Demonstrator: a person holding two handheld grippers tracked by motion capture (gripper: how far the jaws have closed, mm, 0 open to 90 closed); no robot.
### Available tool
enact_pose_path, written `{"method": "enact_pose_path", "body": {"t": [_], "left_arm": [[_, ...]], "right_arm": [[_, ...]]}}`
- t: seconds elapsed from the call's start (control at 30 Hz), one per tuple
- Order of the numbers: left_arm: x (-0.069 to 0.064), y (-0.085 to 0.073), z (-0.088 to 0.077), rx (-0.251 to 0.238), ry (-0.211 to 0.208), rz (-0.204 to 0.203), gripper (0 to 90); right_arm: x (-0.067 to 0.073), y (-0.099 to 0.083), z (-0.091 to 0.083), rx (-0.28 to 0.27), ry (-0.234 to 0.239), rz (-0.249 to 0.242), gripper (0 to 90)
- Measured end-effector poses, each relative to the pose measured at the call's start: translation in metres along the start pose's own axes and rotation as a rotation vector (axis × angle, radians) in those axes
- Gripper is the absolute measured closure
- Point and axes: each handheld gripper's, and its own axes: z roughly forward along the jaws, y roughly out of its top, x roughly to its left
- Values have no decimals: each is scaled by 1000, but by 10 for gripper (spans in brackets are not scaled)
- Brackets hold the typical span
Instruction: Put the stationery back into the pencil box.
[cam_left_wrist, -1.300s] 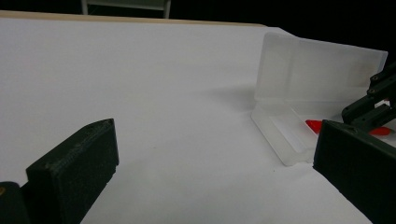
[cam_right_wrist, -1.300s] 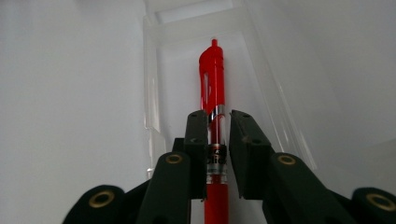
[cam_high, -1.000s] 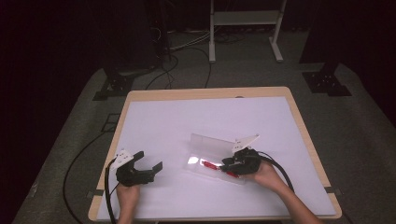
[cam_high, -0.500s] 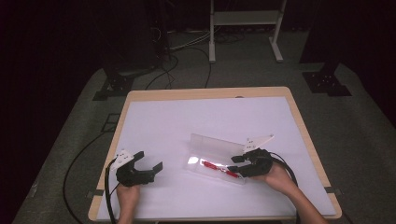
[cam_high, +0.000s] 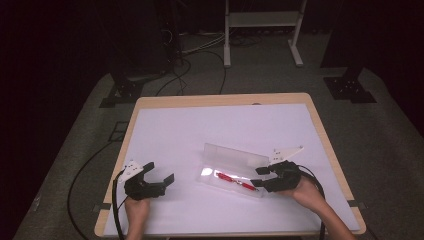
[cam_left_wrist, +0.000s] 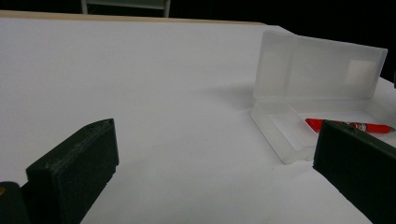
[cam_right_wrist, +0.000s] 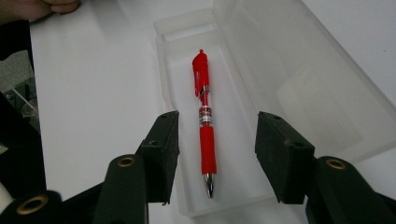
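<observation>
One red pen (cam_right_wrist: 205, 116) lies released in the clear case (cam_right_wrist: 299, 93); right gripper (cam_right_wrist: 217, 149), jaws just opening, next closes the lid; left gripper (cam_left_wrist: 210, 172) waits wide

high: overhead, far | gripper views: low, close | shared: pencil case (cam_high: 232, 172)

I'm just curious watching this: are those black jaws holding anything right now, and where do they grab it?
Nothing is held. The right gripper has just been opening, jaws apart either side of the red pen lying in the clear case. The left gripper stands open.
</observation>
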Motion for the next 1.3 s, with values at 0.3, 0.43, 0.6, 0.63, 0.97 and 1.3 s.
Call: {"method": "enact_pose_path", "body": {"t": [0.3, 0.43, 0.6, 0.63, 0.97, 1.3], "left_arm": [[0, 0, 0, 0, 2, 2, 0], [0, 0, 0, 0, 2, 2, 0], [0, 0, 0, 0, 4, 3, 0], [0, 0, 0, 0, 4, 3, 0], [0, 0, 0, 1, 4, 4, 0], [-1, 0, 0, 3, 3, 6, 0]], "right_arm": [[-3, -10, -12, -7, -8, 23, 475], [-5, -13, -17, -15, -14, 34, 469], [-8, -16, -22, -18, -23, 40, 464], [-8, -17, -23, -18, -26, 42, 463], [-11, -25, -30, -18, -37, 52, 458], [-13, -31, -36, -22, -49, 64, 458]]}}
